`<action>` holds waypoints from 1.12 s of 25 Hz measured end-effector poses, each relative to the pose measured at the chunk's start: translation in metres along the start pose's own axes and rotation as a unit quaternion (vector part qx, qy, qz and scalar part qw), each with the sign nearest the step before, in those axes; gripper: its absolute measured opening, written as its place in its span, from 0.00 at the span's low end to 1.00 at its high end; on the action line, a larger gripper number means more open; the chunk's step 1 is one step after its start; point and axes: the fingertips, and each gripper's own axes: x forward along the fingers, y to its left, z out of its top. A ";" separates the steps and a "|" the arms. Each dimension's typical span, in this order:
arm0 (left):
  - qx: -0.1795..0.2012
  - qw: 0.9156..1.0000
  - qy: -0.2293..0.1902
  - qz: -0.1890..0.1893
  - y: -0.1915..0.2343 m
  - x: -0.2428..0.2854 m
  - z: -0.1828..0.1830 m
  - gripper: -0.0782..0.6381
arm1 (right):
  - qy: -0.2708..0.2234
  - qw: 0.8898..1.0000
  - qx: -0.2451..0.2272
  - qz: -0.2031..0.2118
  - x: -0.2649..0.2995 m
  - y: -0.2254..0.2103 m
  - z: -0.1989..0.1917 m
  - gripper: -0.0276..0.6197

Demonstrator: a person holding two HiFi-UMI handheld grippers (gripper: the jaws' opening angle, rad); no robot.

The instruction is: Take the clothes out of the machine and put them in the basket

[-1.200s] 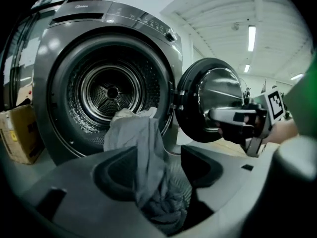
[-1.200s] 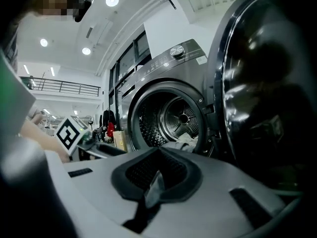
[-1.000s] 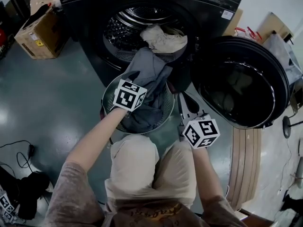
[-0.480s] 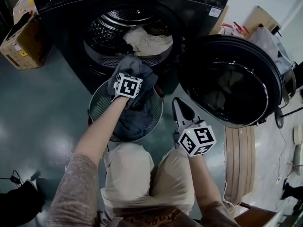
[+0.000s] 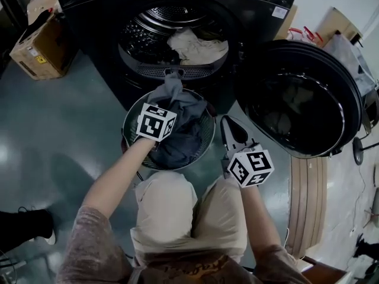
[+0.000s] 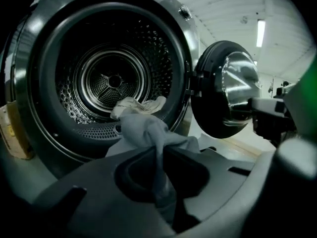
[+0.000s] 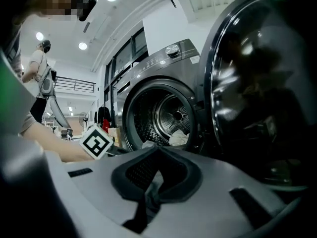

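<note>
A dark front-loading machine (image 5: 195, 16) stands open, with a beige garment (image 5: 198, 45) lying in its drum (image 6: 111, 81). Below the opening sits a round wire basket (image 5: 131, 136) with dark clothes in it. My left gripper (image 5: 166, 102) hangs over the basket. Its jaws are closing and pinch a fold of the grey garment (image 6: 148, 130), which bunches up in front of them and trails down into the basket. My right gripper (image 5: 227, 123) hovers right of the basket beside the open door, jaws together, with nothing gripped.
The round machine door (image 5: 296, 102) swings open at the right, close to my right gripper. A cardboard box (image 5: 38, 43) stands left of the machine. Wooden boards (image 5: 305, 200) lie on the floor at the right. Another person (image 7: 42, 83) stands far off.
My left gripper's jaws have closed on the grey garment, and it has sunk a little toward the basket. The garment no longer drapes over the drum's lip. The right gripper has kept still.
</note>
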 end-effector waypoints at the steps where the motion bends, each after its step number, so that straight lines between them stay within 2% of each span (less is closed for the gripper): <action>1: 0.000 1.000 0.002 -0.007 -0.007 -0.010 -0.004 0.17 | -0.001 1.000 0.001 0.004 0.001 0.002 0.000 0.04; 5: 0.008 0.999 0.023 -0.028 -0.025 -0.044 -0.020 0.20 | -0.001 1.000 0.001 0.022 0.004 0.014 0.002 0.04; 7: 0.015 0.999 0.034 -0.025 -0.027 -0.055 -0.021 0.29 | -0.002 0.999 0.000 0.033 0.003 0.020 0.006 0.04; 9: 0.015 0.999 0.035 -0.020 -0.028 -0.068 -0.016 0.35 | -0.005 0.999 0.005 0.044 0.002 0.025 0.009 0.04; 12: 0.012 1.000 0.010 -0.013 -0.028 -0.092 0.000 0.34 | -0.005 0.998 0.000 0.056 0.006 0.031 0.013 0.04; 15: 0.027 0.999 -0.022 -0.008 -0.023 -0.102 0.020 0.36 | -0.013 0.998 -0.005 0.060 0.013 0.034 0.021 0.04; 19: 0.040 0.998 -0.055 -0.005 -0.011 -0.087 0.045 0.38 | -0.013 0.999 0.000 0.051 0.022 0.032 0.021 0.04; 24: 0.062 0.994 -0.089 -0.011 0.005 -0.043 0.087 0.39 | -0.019 0.999 0.001 0.037 0.038 0.025 0.028 0.04; 28: 0.104 0.989 -0.105 -0.009 0.016 0.000 0.117 0.40 | -0.022 0.999 0.006 0.027 0.046 0.022 0.029 0.04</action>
